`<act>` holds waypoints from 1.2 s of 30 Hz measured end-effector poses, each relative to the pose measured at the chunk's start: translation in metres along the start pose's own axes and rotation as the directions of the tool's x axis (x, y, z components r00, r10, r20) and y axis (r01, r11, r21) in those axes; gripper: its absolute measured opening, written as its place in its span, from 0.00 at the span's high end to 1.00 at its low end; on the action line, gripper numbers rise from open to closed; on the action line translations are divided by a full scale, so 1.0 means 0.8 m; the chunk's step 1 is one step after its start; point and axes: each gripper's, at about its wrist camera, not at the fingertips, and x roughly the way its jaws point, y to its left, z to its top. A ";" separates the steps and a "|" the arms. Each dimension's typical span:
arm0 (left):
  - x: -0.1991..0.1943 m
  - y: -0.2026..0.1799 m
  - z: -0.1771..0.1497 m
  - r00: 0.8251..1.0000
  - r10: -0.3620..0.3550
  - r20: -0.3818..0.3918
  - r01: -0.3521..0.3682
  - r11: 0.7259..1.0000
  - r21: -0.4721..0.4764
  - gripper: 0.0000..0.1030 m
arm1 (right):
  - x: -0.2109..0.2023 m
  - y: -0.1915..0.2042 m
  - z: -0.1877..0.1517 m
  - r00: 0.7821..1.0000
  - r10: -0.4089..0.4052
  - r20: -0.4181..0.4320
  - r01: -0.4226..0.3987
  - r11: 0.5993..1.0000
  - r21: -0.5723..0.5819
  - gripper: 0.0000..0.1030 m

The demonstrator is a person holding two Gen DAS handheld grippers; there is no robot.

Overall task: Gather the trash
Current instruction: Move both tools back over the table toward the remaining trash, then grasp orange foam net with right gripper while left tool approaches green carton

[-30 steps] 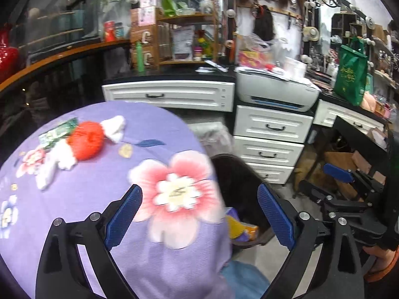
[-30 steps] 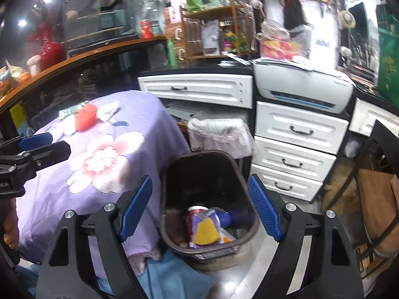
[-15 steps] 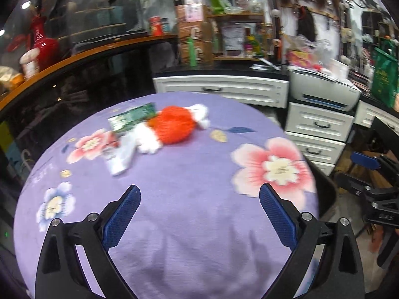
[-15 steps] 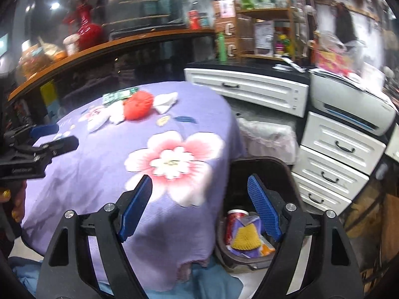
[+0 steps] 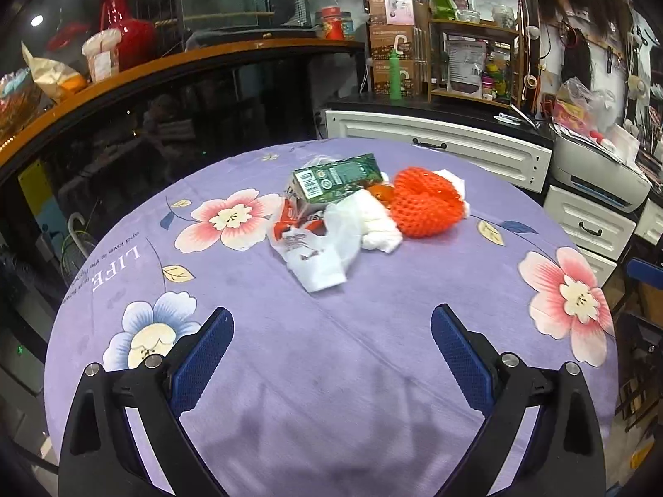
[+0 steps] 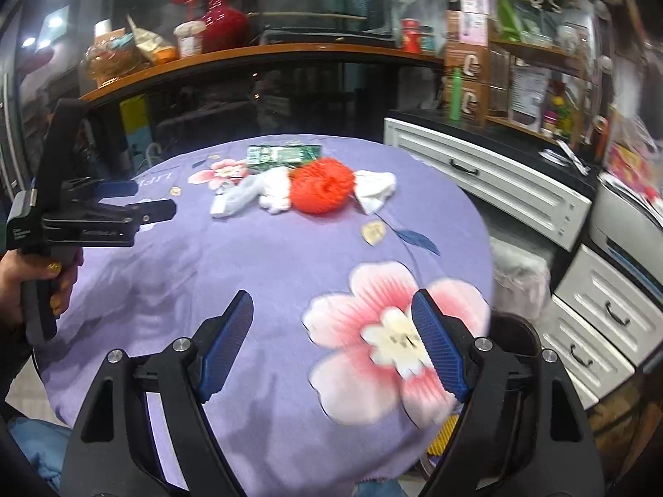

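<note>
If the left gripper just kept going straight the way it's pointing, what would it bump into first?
Probably the purple tablecloth just ahead of the open left gripper, since it tilts downward; the white plastic wrapper lies farther along. Depth is uncertain.

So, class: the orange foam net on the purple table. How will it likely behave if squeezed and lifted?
The foam net is an open mesh, so it probably squashes between pads rather than resisting. It looks very light for its bulk. Its rounded, puffy shape may roll or skid if pushed, nudging the white tissue touching it.

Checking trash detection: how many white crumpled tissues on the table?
2 clear: one tissue left of the red net, another right of it. The clear plastic wrapper isn't counted; more may hide under the pile.
</note>
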 end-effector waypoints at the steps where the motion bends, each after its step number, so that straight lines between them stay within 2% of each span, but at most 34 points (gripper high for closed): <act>1: 0.007 0.003 0.003 1.000 -0.006 -0.011 0.006 1.000 0.005 0.08 | 0.006 0.003 0.006 1.000 0.009 -0.005 -0.009 1.000 -0.001 0.24; 8: 0.038 0.031 0.038 1.000 0.002 -0.009 -0.001 0.998 0.056 0.09 | 0.058 0.009 0.046 0.997 0.058 -0.052 -0.058 0.998 0.002 0.24; 15: 0.083 0.042 0.081 0.999 -0.018 -0.048 0.024 0.990 0.142 0.19 | 0.115 -0.001 0.091 0.994 0.071 -0.077 -0.070 0.997 0.020 0.24; 19: 0.114 0.040 0.097 0.997 -0.014 -0.071 0.028 0.980 0.196 0.21 | 0.163 -0.004 0.115 0.994 0.050 -0.100 -0.050 0.999 0.004 0.24; 27: 0.149 0.040 0.105 0.993 -0.046 -0.107 0.068 0.975 0.212 0.21 | 0.249 -0.010 0.137 0.984 0.005 -0.176 -0.012 0.999 -0.036 0.25; 28: 0.153 0.040 0.105 0.992 -0.051 -0.112 0.073 0.975 0.210 0.21 | 0.255 -0.010 0.136 0.982 0.011 -0.186 -0.019 0.999 -0.038 0.28; 30: 0.158 0.041 0.109 0.992 -0.052 -0.115 0.076 0.974 0.212 0.21 | 0.263 -0.009 0.134 0.977 0.034 -0.212 -0.043 0.998 -0.039 0.58; 33: 0.164 0.038 0.117 0.991 -0.061 -0.120 0.087 0.971 0.224 0.21 | 0.256 -0.008 0.132 0.979 0.049 -0.199 -0.059 0.997 -0.047 0.75; 36: 0.170 0.030 0.125 0.990 -0.063 -0.126 0.095 0.959 0.268 0.21 | 0.237 -0.013 0.130 0.983 0.067 -0.172 -0.072 0.997 -0.024 0.80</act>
